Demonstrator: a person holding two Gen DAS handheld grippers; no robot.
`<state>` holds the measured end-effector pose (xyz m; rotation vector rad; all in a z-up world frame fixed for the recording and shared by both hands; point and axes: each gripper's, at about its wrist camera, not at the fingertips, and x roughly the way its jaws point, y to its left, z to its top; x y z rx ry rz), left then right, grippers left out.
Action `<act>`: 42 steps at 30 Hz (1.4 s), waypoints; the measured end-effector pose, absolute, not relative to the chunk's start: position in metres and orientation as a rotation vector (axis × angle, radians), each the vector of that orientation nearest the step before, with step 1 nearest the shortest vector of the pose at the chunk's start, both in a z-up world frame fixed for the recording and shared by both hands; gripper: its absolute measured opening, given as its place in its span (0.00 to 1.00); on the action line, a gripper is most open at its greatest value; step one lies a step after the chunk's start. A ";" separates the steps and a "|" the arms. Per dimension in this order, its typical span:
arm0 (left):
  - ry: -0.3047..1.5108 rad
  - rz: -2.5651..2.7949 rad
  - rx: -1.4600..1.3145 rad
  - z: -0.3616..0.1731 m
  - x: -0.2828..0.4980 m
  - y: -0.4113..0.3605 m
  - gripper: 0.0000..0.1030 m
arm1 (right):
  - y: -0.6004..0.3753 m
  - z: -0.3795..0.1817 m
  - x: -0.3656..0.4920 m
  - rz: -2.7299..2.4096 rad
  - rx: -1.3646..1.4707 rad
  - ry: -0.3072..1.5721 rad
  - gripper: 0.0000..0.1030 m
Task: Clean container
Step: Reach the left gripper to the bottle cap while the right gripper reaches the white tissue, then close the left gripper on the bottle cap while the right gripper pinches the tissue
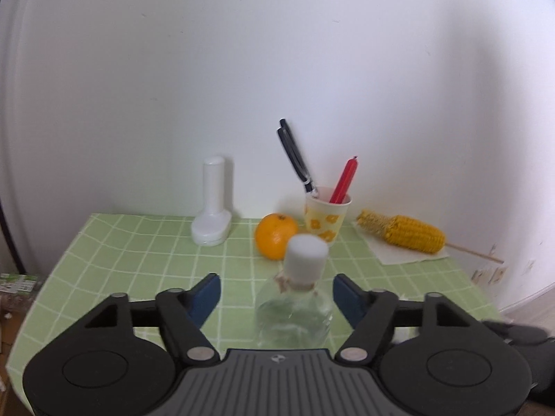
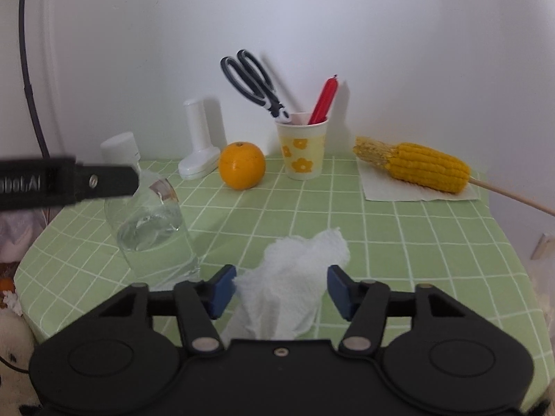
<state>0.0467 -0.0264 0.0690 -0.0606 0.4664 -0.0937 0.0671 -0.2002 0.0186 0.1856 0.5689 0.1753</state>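
A clear glass bottle with a white cap stands on the green checked tablecloth, holding some clear liquid. My left gripper is open, with the bottle between its blue-padded fingers and gaps on both sides. The bottle also shows at the left of the right wrist view, partly hidden by the left gripper's finger. My right gripper is open, with a crumpled white cloth lying between its fingers on the table.
At the back by the wall stand a white plastic holder, an orange, a flowered paper cup with scissors and a red pen, and a corn cob on a napkin. The table edge falls off at the right.
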 end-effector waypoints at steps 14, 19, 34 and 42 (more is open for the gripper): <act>0.462 -0.112 -0.047 0.077 0.035 -0.057 0.31 | -0.213 0.001 0.084 0.246 0.269 0.634 0.13; 0.439 -0.090 -0.062 0.083 0.021 -0.080 0.26 | -0.225 -0.006 0.092 0.330 0.406 0.657 0.10; 0.420 -0.053 -0.075 0.125 -0.064 -0.128 0.26 | -0.241 -0.002 0.120 0.570 0.977 0.557 0.10; 0.427 -0.046 -0.076 0.132 -0.152 -0.205 0.26 | -0.247 0.011 0.133 0.587 1.045 0.501 0.10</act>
